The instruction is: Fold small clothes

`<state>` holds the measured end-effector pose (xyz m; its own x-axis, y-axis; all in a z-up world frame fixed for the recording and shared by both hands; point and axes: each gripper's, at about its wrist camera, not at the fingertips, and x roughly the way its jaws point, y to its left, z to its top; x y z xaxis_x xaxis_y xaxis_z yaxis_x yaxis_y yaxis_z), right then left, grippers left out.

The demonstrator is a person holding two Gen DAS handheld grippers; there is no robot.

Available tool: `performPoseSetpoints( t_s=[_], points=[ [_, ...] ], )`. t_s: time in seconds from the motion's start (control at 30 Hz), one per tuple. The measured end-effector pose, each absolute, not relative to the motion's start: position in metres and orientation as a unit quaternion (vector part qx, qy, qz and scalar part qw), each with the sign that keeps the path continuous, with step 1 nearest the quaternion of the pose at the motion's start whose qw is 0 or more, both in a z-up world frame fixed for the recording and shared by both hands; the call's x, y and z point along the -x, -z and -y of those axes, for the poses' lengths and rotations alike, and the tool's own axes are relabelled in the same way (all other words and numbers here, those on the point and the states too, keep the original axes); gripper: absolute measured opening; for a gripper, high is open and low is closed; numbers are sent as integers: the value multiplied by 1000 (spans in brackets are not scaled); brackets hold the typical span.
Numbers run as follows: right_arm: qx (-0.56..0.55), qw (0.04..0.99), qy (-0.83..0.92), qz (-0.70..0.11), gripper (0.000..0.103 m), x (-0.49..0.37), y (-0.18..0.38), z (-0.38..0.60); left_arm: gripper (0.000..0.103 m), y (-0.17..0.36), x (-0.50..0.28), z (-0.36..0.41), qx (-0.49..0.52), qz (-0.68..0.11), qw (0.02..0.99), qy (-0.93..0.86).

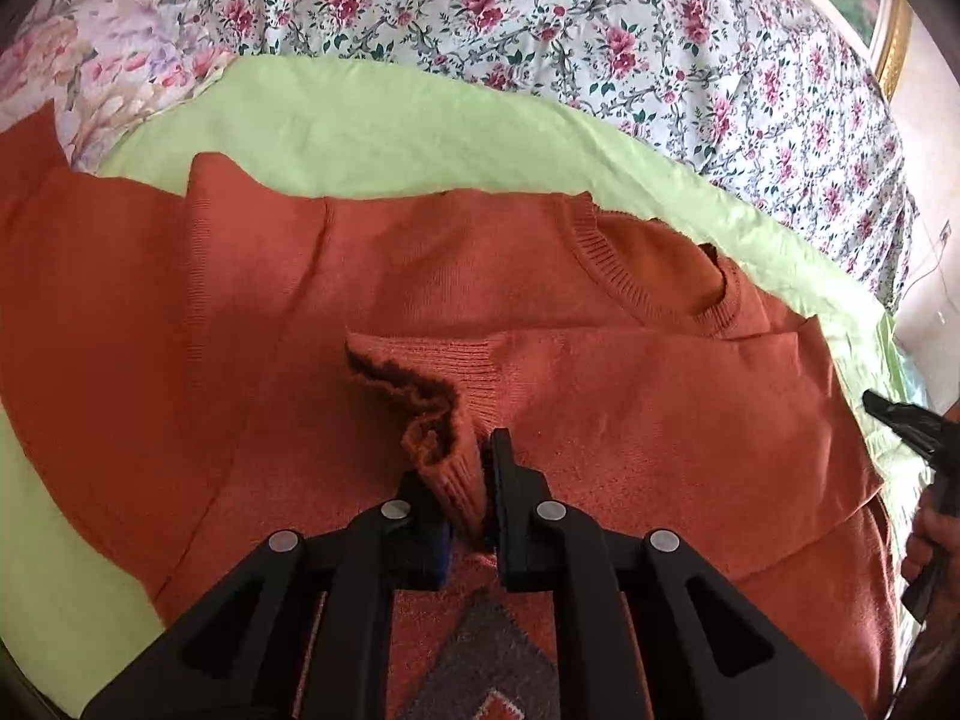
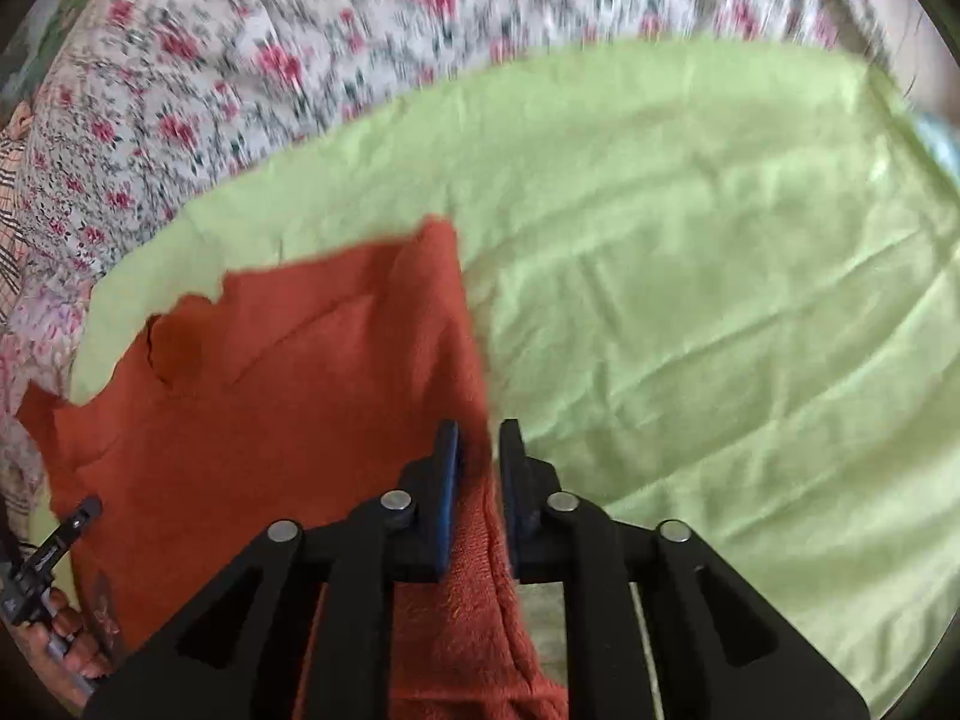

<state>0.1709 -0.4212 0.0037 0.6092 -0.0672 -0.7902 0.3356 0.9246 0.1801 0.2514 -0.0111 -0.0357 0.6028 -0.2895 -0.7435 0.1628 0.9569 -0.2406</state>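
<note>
Left gripper point(image 1: 489, 450) pinches sweater point(image 1: 300, 300) cuff; right gripper point(image 2: 480, 438) pinches blurred sweater edge.

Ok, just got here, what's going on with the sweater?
A person is folding a rust-orange sweater spread on a light green sheet over a floral bedspread. The left hand-held gripper is shut on the sleeve cuff, folded across the chest. The right hand-held gripper straddles the sweater's side edge, jaws nearly closed.
</note>
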Motion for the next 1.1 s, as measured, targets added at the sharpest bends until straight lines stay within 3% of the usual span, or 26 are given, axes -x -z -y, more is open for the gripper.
performPoseSetpoints(
  t_s=[0.07, 0.13, 0.27, 0.33, 0.37, 0.4, 0.47, 0.57, 0.63, 0.73, 1.03, 1.07, 1.1],
  points=[
    [-155, 886, 87, -428, 20, -170, -7, 410, 10, 39, -252, 13, 71, -434, 890, 121],
    [-157, 861, 51, -480, 21, -175, 17, 396, 12, 37, -250, 10, 74, -433, 890, 121],
    [-206, 851, 86, -476, 10, -160, 25, 421, 18, 30, -230, -9, 69, -427, 894, 116],
    [-209, 857, 90, -463, 16, -152, 11, 417, 18, 24, -220, -26, 77, -421, 897, 110],
    [-212, 861, 80, -455, 25, -146, 3, 412, 18, 21, -215, -36, 81, -417, 900, 104],
    [-215, 865, 65, -449, 38, -141, -3, 406, 21, 17, -209, -51, 87, -409, 904, 90],
    [-213, 871, 38, -441, 48, -128, -14, 390, 32, 12, -206, -79, 101, -403, 907, 65],
    [-214, 868, 2, -448, 48, -124, -15, 360, 47, 8, -213, -136, 127, -390, 912, -8],
    [-213, 866, -20, -452, 48, -120, -14, 341, 48, 6, -224, -168, 137, -384, 912, -49],
    [-212, 860, -41, -462, 49, -109, -11, 321, 62, 7, -249, -216, 160, -382, 906, -90],
    [-217, 835, -80, -499, 49, -107, 5, 276, 67, 32, -340, -301, 224, -398, 878, -145],
    [-216, 834, -82, -501, 49, -107, 5, 275, 65, 32, -348, -306, 230, -396, 877, -145],
    [-215, 834, -81, -502, 49, -106, 5, 275, 53, 33, -353, -308, 232, -394, 877, -149]
  ],
)
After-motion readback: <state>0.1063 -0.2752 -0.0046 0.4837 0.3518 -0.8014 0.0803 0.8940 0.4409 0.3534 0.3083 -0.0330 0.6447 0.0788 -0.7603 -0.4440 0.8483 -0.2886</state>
